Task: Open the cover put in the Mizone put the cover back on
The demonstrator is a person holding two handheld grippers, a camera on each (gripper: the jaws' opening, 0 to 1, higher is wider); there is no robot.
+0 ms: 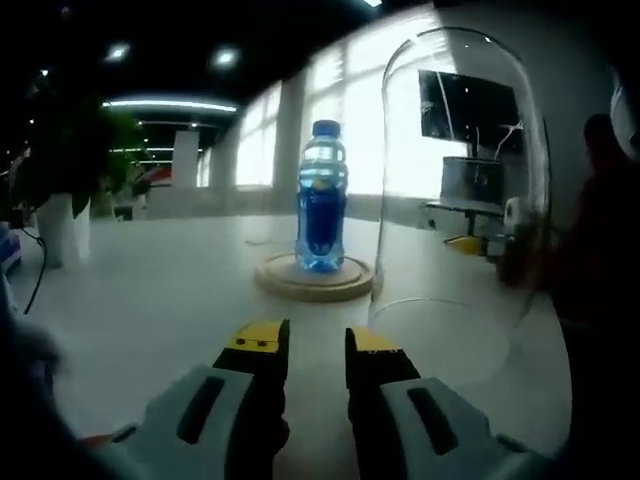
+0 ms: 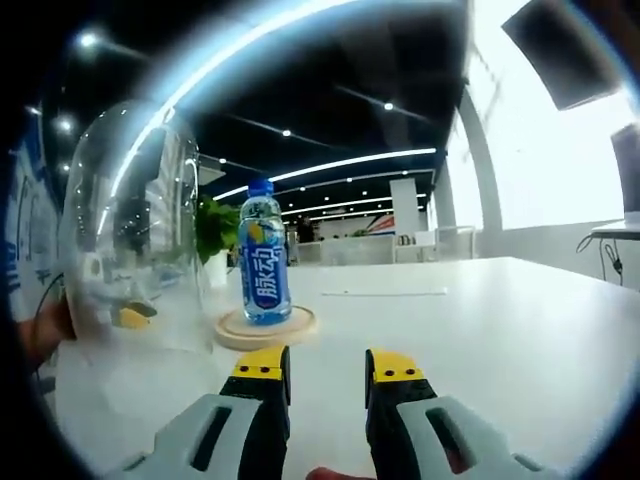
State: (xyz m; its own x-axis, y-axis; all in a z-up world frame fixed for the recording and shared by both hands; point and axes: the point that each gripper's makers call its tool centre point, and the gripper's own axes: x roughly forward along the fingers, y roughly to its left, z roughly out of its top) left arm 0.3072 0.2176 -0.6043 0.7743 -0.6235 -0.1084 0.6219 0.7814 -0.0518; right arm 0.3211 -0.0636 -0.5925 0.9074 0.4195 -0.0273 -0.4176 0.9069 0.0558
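In the left gripper view, the left gripper [image 1: 316, 345] is seen low over the white worktop [image 1: 150, 290], its yellow-tipped fingers [image 1: 258, 340] set apart with nothing between them and nothing touched. In the right gripper view, the right gripper [image 2: 327, 365] is likewise held with its fingers [image 2: 262, 365] parted and empty above the worktop [image 2: 480, 330]. Just beyond the left gripper, to its right, the clear dome cover [image 1: 460, 200] is found standing on the worktop, off the round wooden base [image 1: 313, 277]. Farther on, the Mizone bottle [image 1: 322, 195] is seen upright on that base, uncovered. In the right gripper view the cover [image 2: 130, 230] lies left of the bottle [image 2: 263, 255] and base [image 2: 265, 328], with what may be a hand at its far side. A potted plant [image 1: 70, 170] and a wall monitor [image 1: 470, 110] are shown by the left gripper view; dark ceiling lights [image 2: 340, 160] are shown by the right.
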